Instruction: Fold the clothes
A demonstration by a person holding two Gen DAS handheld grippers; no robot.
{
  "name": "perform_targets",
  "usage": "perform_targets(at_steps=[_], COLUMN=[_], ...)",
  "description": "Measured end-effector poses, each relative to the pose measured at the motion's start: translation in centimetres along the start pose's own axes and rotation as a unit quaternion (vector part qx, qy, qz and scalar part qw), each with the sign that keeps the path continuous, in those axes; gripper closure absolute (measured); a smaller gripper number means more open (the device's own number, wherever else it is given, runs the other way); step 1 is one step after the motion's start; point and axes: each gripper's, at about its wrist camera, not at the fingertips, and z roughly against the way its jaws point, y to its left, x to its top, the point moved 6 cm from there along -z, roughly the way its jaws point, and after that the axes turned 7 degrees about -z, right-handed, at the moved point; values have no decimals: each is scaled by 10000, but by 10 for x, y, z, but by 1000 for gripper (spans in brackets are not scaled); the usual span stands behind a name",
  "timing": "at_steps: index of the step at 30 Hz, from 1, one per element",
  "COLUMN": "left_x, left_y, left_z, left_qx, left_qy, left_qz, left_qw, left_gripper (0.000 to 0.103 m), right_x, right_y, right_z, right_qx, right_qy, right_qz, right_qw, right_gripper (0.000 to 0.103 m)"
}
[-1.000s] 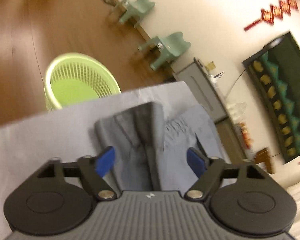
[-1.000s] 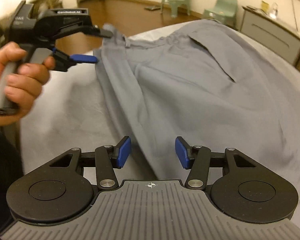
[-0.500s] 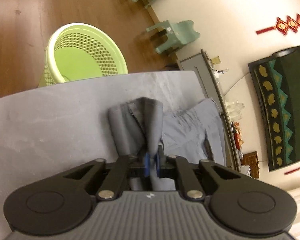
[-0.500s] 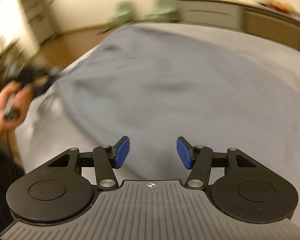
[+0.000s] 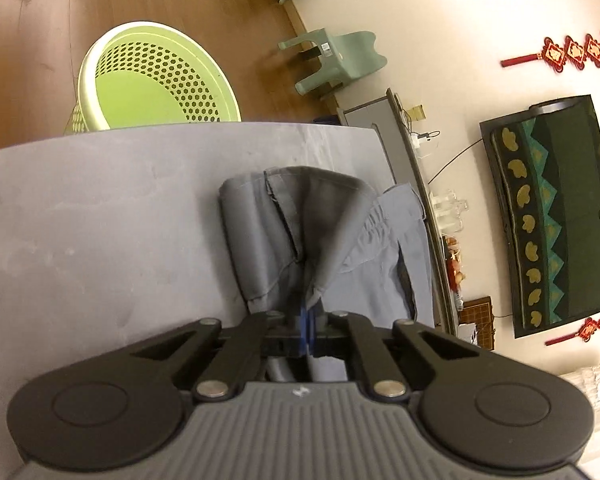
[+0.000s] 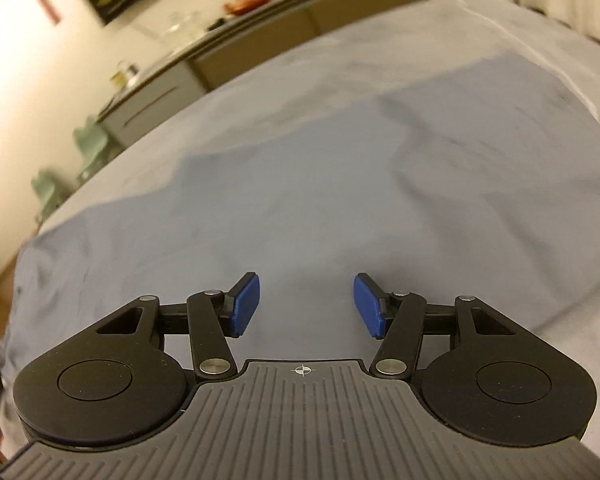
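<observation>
Wood-floored room, pale wall; work surface a bed under a smooth grey sheet, faintly creased.

Grey trousers lying on the sheet, gathered elastic waistband toward the far edge in the left wrist view. Woven matte cloth, stitched hems visible, one edge raised into a soft peaked fold.

Left gripper: blue pads pressed together, pinching the raised fold of the trousers at its lower point; cloth rising from the pads in a tent shape. Black linkage arms drawn inward, ribbed grey housing below.

Right gripper: jaws partly apart and closing, blue pads over the flat trouser cloth, no fold visibly between them; contact with the cloth cannot be told. View blurred.

Beyond the bed: lime-green perforated plastic basket on the floor past the far edge, round, hexagonal holes. Two mint-green moulded chairs against the wall. Low grey cabinet beside them. Dark framed hanging with gold and teal pattern on the wall, red knot ornaments above it.
</observation>
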Motion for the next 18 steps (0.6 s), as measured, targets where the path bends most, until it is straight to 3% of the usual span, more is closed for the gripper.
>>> perform_targets(at_steps=[2,4,7,12,14,16,18], left_x=[1,-2,-2,-4,-3,-3,-6], left_y=[1,4,4,-16,-22,-25,-32], left_z=[0,7,10,27,34,36,31], left_qx=[-11,-3,136,673,657,570,533], left_qy=[12,2,-103,-437,-538,-517,-426], left_qz=[-4,21,118,-63,-121,-175,-335], left_qw=[10000,10000,9998,9968,9963,9969,9971], left_gripper=[98,98,98,90,90,89,73], right_x=[4,9,24,70,92,110,125], right_y=[-17,-38,-73,-122,-138,-150,-154], right_z=[0,4,13,26,32,41,39], right_qx=[-85,-131,-448,-1353,-1618,-1793,-1750], right_qy=[-75,-186,-458,-738,-873,-1110,-1175], right_qz=[-35,-215,-606,-833,-679,-388,-63], right_qw=[9999,9995,9961,9845,9806,9767,9775], right_gripper=[95,103,103,91,63,44,39])
